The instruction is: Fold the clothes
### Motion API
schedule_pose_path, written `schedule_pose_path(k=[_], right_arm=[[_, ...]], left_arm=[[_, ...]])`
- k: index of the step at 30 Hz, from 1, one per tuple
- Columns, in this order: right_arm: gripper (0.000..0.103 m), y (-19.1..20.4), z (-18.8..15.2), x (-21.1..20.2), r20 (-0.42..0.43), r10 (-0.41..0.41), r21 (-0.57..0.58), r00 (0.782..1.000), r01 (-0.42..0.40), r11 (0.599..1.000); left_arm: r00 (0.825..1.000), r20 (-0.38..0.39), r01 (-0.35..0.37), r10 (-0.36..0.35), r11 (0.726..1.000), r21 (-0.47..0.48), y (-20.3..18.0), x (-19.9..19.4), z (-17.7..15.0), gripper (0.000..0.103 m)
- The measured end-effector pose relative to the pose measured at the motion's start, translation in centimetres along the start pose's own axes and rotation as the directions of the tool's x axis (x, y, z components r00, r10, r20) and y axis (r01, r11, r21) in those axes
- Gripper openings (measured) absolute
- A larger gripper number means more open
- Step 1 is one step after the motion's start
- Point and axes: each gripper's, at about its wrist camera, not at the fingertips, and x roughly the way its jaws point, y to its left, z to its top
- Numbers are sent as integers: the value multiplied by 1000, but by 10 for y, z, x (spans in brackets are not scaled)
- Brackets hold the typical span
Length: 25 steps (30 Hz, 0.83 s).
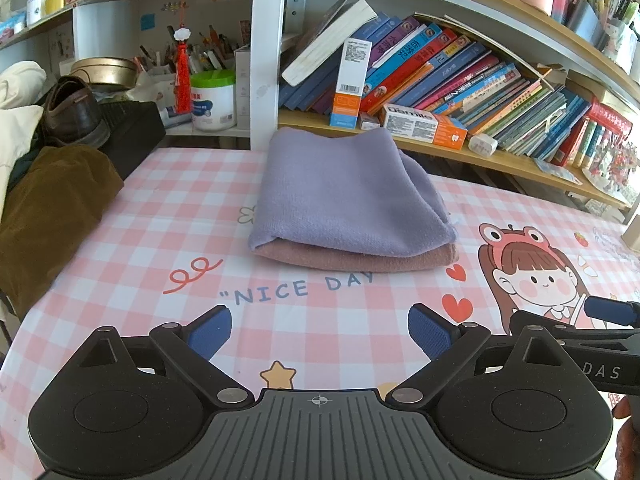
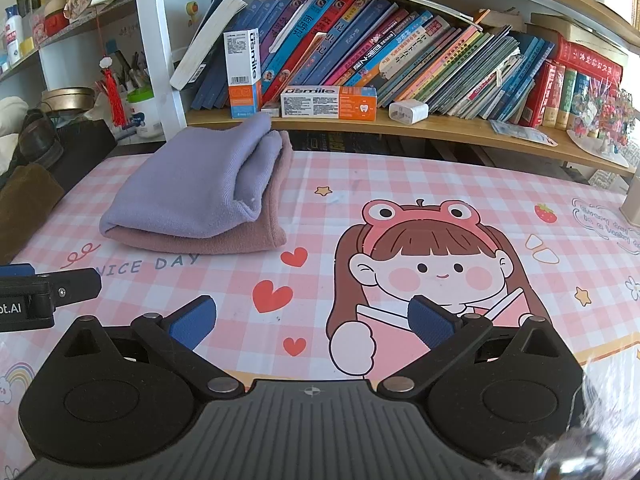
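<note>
Table (image 1: 120,280) covered by a pink-and-white checked cloth printed with "NICE DAY", hearts, stars and a cartoon girl (image 2: 432,268) in a frog hat. Behind it, a wooden shelf (image 2: 460,130) carries a row of leaning books (image 2: 400,52), 2 toothpaste boxes and a white charger (image 2: 408,111). White uprights (image 1: 266,52) divide the shelving; the left bay holds pen pots, a green-lidded tub (image 1: 213,100) and a hanging red tassel (image 1: 183,76). Daylight falls evenly; brown fabric (image 1: 48,216) lies at the left edge.
</note>
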Motion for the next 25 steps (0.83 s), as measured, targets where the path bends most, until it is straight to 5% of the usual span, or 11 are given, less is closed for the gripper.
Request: schedule_pose_path(k=[15, 25], right_arm=[[103, 0, 0, 2, -12, 4, 1, 1000, -4, 1000], [103, 0, 1, 3, -22, 5, 1, 1000, -5, 1000]], left_arm=[[999, 40, 15, -17, 999, 41, -3, -2, -2, 97], [1000, 1, 12, -12, 1000, 24, -2, 3, 0, 98]])
